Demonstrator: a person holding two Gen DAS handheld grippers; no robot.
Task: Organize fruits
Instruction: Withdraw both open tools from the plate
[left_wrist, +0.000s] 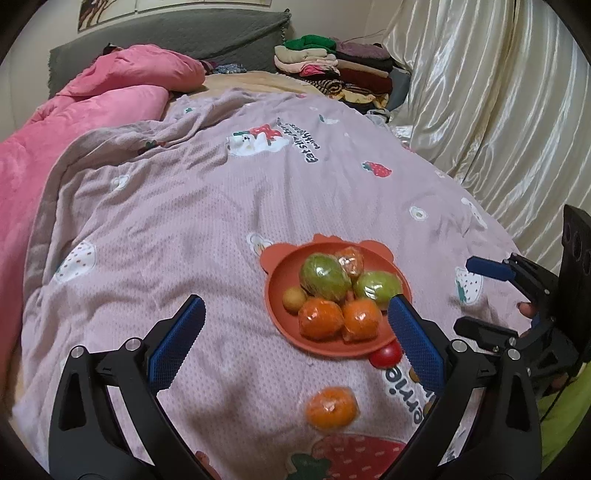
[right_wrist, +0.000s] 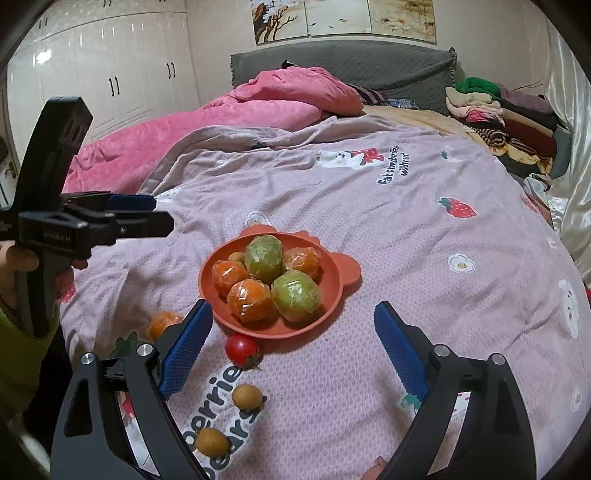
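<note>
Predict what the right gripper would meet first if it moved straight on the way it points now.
Probably the plate of wrapped fruit: the open right gripper points at its near rim. The tomato lies just left of that line, though depth is unclear.

Open quilt (right_wrist: 424, 258) lies right of the fruit-filled plate (right_wrist: 332, 273); a tomato (right_wrist: 242, 349) crowds its near rim.

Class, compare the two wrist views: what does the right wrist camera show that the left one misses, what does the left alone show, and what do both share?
Only the right wrist view shows two small brown fruits lying on the blanket near the camera, and white wardrobe doors.

Only the left wrist view shows the whole wrapped orange off the plate; the right view half hides it behind a finger.

Both show the orange plate of wrapped fruit, the red tomato beside it, and the open left gripper and right gripper.
</note>
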